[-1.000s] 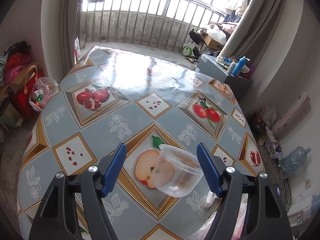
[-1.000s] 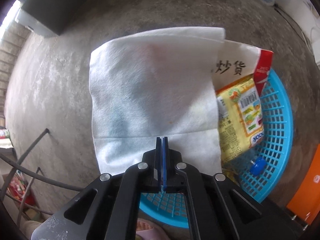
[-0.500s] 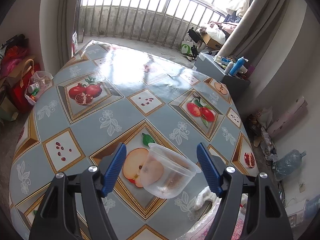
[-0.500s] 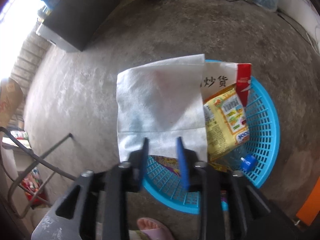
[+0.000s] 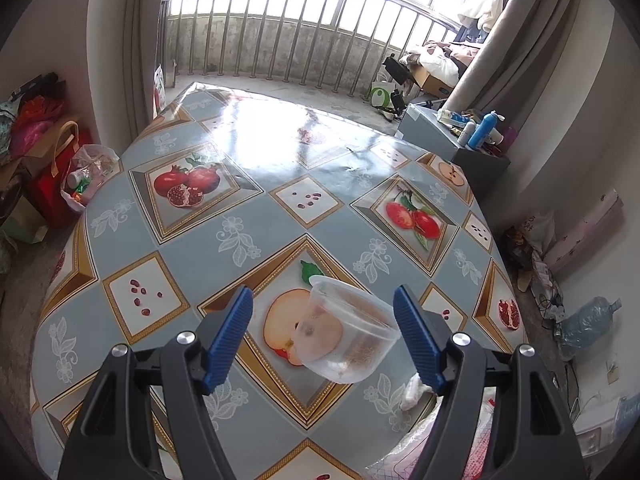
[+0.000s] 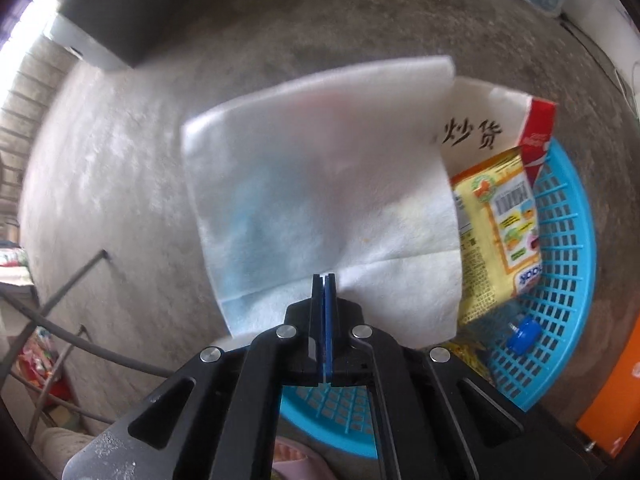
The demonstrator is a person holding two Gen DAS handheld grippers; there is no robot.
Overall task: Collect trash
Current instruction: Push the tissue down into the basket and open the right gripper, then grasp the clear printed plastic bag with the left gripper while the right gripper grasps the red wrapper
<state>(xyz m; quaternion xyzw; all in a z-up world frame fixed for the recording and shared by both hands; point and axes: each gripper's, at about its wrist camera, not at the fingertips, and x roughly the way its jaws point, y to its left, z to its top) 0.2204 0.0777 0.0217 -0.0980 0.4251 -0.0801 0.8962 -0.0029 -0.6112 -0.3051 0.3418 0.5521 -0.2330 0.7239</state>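
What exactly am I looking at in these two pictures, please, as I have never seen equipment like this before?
There is no robot here: a person holds a two-finger gripper in each hand, and a fisheye camera on each looks forward along its fingers.

The left wrist view shows the left gripper, its blue fingers wide apart, over a table with a fruit-patterned cover. A clear plastic cup lies tipped on its side between the fingers, not gripped.

The right wrist view looks down at the floor. The right gripper is shut on a white tissue, above a blue basket. The basket already holds a yellow snack packet and a small blue cap.
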